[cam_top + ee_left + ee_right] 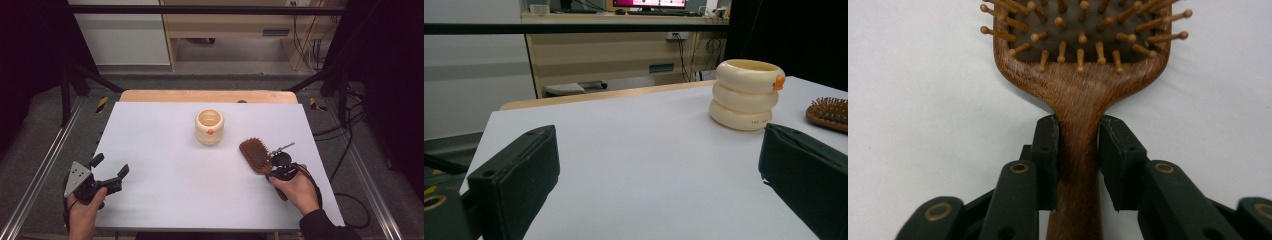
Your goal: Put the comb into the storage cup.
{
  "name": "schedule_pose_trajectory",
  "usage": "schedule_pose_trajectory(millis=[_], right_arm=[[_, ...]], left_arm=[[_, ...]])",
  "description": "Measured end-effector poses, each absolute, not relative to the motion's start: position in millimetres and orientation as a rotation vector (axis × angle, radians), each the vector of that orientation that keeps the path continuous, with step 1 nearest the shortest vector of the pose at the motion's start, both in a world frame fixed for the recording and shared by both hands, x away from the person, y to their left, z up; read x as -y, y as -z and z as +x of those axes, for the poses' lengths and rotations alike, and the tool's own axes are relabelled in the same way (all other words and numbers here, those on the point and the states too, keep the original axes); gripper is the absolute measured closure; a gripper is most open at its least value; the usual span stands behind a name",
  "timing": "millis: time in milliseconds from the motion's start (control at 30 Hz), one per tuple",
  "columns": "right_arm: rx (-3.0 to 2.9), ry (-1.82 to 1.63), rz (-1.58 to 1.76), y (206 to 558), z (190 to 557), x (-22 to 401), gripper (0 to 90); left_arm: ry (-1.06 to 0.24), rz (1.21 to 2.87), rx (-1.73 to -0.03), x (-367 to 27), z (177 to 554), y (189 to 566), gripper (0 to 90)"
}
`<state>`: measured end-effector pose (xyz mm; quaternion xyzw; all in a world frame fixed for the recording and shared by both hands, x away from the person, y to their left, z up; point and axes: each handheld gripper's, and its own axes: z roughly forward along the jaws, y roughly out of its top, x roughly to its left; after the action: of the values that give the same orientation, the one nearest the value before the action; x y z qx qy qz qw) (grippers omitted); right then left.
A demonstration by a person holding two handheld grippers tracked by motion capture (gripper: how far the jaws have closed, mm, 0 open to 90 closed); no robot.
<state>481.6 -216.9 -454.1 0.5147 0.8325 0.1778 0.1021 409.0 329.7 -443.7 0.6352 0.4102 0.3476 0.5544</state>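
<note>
Wooden paddle hairbrush (256, 154), stiff, light and best taken at its narrow handle, is pinched there by the right hand-held gripper (1077, 150) at the desk's (165, 170) lower right, bristles up, while the left hand-held gripper (111, 175) is held spread.

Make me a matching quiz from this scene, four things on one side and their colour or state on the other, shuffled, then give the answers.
Things:
1. hairbrush
2. ringed cup
3. left gripper
4. right gripper

States:
A. open, holding nothing
B. cream, standing upright mid-table
C. brown wood, bristles up
D. shut on a wooden handle

Pairs: 1-C, 2-B, 3-A, 4-D
</note>
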Motion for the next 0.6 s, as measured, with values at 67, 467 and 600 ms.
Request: schedule_pose_trajectory(millis=[67, 467, 600], right_arm=[[-2.456, -0.528, 1.526, 454.4, 481.7, 217.6, 71.6], [-2.440, -0.568, 1.518, 454.8, 479.8, 220.4, 72.5], [-2.398, -0.607, 1.534, 452.6, 477.1, 225.1, 72.6]], left_arm=[[-0.822, 1.502, -0.968, -329.6, 409.0, 443.6, 3.1], [-0.825, 1.503, -0.967, -329.8, 408.5, 443.6, 3.1], [-0.824, 1.500, -0.969, -330.4, 408.2, 443.9, 3.1]])
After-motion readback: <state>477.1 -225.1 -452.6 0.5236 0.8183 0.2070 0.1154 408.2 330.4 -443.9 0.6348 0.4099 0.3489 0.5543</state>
